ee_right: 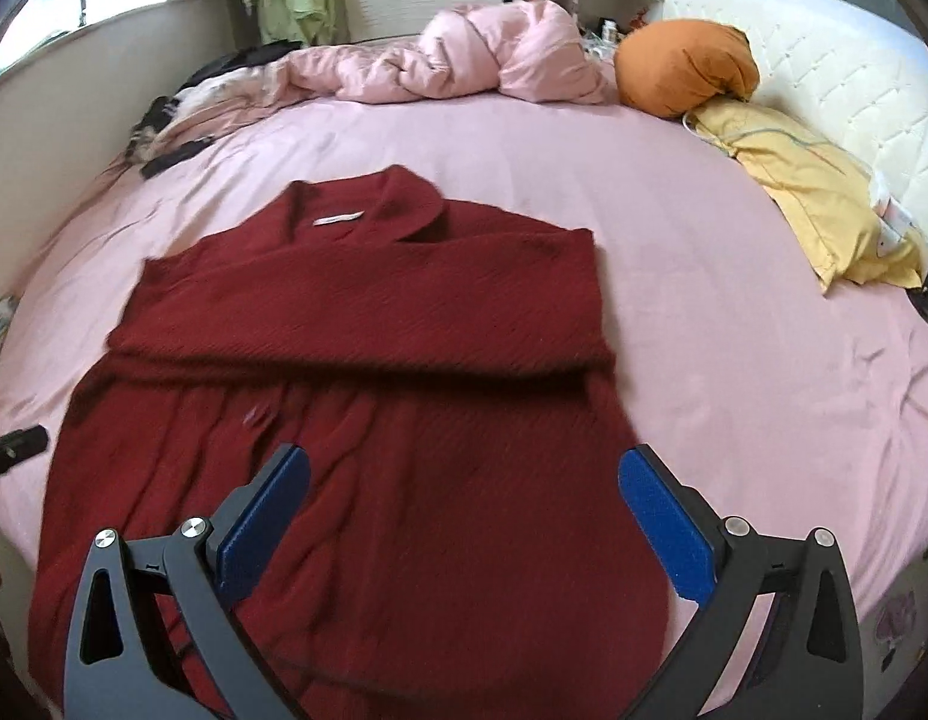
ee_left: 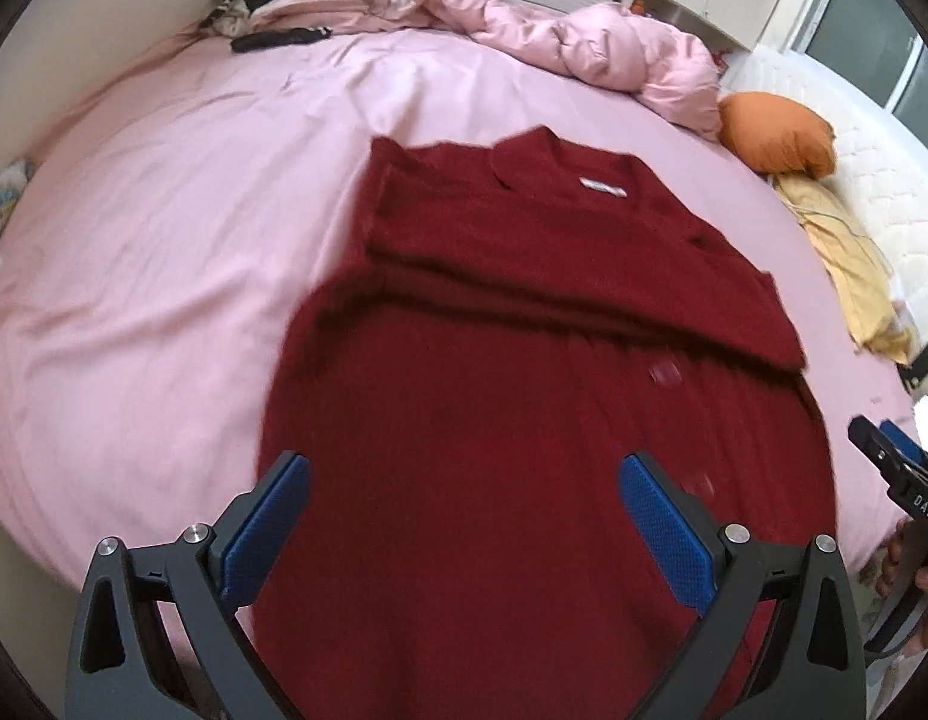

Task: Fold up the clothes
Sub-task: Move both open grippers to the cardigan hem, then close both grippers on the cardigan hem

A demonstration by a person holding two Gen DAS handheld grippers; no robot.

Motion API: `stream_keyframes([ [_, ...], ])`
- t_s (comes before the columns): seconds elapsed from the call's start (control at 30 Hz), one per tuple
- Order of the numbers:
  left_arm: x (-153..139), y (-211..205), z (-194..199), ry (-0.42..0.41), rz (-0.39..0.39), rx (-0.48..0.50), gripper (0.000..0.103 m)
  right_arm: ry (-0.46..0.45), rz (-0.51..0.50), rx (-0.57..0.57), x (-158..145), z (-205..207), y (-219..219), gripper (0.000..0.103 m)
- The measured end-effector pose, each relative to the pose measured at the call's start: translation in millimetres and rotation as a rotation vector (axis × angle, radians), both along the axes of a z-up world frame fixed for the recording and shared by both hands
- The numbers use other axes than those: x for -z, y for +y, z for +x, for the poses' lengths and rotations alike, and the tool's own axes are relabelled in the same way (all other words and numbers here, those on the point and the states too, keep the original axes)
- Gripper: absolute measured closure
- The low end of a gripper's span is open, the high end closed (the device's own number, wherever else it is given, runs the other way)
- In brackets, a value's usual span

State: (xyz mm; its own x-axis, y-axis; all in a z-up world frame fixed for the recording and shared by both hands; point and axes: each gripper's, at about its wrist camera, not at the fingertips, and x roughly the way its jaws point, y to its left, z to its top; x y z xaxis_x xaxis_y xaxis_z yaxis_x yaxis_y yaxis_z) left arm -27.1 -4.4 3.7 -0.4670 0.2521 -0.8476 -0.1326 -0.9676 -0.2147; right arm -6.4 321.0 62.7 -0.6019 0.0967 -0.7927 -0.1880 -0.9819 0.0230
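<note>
Red cardigan (ee_left: 524, 360), sleeves folded across: both my left gripper (ee_left: 464, 516) and right gripper (ee_right: 464, 510) spread, should pinch its hem corners at frame bottom evenly.

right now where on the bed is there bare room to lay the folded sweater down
Bare pink sheet lies between the red sweater and the yellow pillow, and on the sweater's other side towards the wall. The far edge is crowded: the pink duvet, orange cushion and dark clothes. Both grippers are open.
</note>
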Motion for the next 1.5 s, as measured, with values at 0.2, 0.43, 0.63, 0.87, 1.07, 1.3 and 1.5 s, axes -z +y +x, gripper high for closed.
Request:
stream_keyframes([
  [0.2, 31.3, 22.6, 44.6, -0.061, -0.019, 0.042, 0.004, 0.009, 0.07, -0.042, -2.9, 34.9, -30.4, 0.0],
  [0.43, 23.3, 27.8, 52.5, 0.018, -0.093, 0.047, 0.007, 0.001, 0.06, -0.056, -0.1, 52.2, -41.7, 0.0],
  [0.63, 19.7, 15.1, 52.7, 0.022, -0.01, 0.016, 0.007, 0.014, 0.054, -0.053, -2.9, 59.7, -40.1, 0.0],
  [0.87, 15.4, -31.0, 50.2, 0.03, 0.149, -0.046, 0.007, 0.034, -0.228, -0.035, -3.6, 74.2, 8.0, 0.0],
  [1.07, 37.2, -121.0, 50.0, -0.082, 0.413, -0.151, 0.007, 0.02, -0.74, 0.123, 36.6, 107.8, 106.7, 0.0],
  [1.3, 72.3, -177.9, 83.7, -0.218, 0.689, -0.203, 0.003, -0.004, -1.099, 0.315, 98.3, 170.8, 172.3, 0.0],
  [1.5, 88.8, -163.5, 109.9, -0.313, 0.842, -0.123, 0.002, -0.094, -1.282, 0.302, 139.6, 188.7, 156.2, 0.0],
])
